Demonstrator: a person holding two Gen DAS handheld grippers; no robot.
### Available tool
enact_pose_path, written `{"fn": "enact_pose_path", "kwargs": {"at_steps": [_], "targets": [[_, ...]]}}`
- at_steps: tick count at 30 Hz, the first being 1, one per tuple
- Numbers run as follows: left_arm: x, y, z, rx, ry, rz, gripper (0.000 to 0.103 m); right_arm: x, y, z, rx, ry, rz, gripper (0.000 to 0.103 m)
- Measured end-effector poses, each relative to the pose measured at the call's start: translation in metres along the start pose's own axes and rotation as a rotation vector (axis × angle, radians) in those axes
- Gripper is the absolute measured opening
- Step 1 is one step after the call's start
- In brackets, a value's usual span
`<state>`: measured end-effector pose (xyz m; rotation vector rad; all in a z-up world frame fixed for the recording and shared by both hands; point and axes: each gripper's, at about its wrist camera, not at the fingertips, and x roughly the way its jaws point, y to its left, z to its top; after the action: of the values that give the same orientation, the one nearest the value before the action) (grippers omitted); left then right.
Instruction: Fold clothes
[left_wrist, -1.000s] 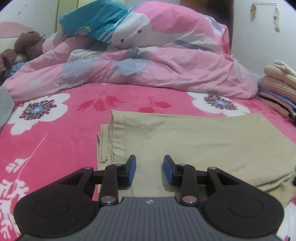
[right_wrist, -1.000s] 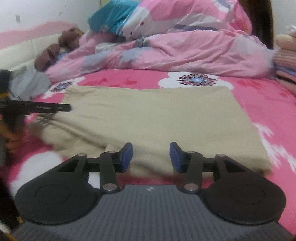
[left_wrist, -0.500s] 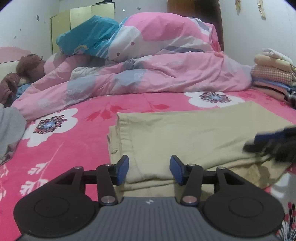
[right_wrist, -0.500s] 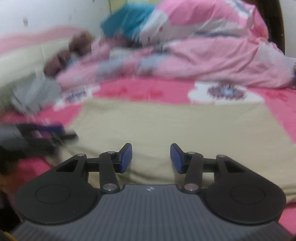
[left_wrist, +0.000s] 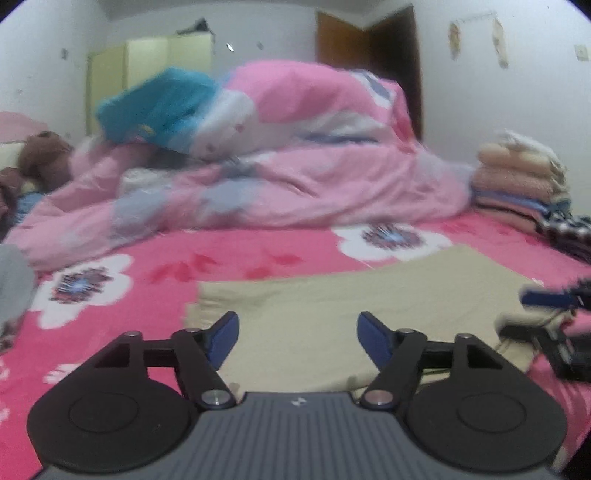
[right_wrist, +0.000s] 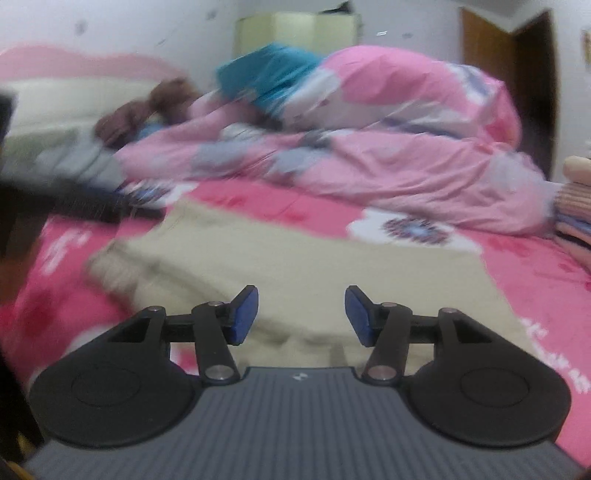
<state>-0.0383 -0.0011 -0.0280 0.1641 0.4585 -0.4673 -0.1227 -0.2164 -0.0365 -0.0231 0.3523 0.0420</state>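
Left gripper (left_wrist: 297, 339) and right gripper (right_wrist: 301, 315), black linkage arms, blue-padded jaws, silver screws, ribbed grey housing

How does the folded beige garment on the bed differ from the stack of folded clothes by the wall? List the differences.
1. The folded beige garment is one piece spread wide and low; the stack of folded clothes is many pieces piled high.
2. The garment is plain beige; the stack mixes cream, peach, blue and a dark check.
3. The garment lies near, just ahead of the left gripper; the stack sits far right beside the pink duvet.
Both rest folded on the pink floral bedsheet.

left gripper (left_wrist: 297, 338) widened, both grippers lifted back
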Motion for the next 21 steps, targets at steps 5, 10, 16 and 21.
{"fn": "enact_pose_path", "kwargs": {"at_steps": [5,10,16,21], "targets": [[0.038,-0.031,-0.011,0.016,0.109,-0.028,0.088,0.027,-0.035,-0.005,0.124,0.029,-0.115,0.053],[0.05,-0.041,-0.023,0.01,0.124,-0.002,0.096,0.043,-0.048,-0.043,0.121,0.069,-0.139,0.056],[0.051,-0.046,-0.024,0.008,0.135,0.02,0.099,0.046,-0.053,-0.047,0.135,0.066,-0.119,0.058],[0.052,-0.049,-0.024,0.006,0.137,0.033,0.1,0.044,-0.051,-0.046,0.134,0.06,-0.117,0.058]]}}
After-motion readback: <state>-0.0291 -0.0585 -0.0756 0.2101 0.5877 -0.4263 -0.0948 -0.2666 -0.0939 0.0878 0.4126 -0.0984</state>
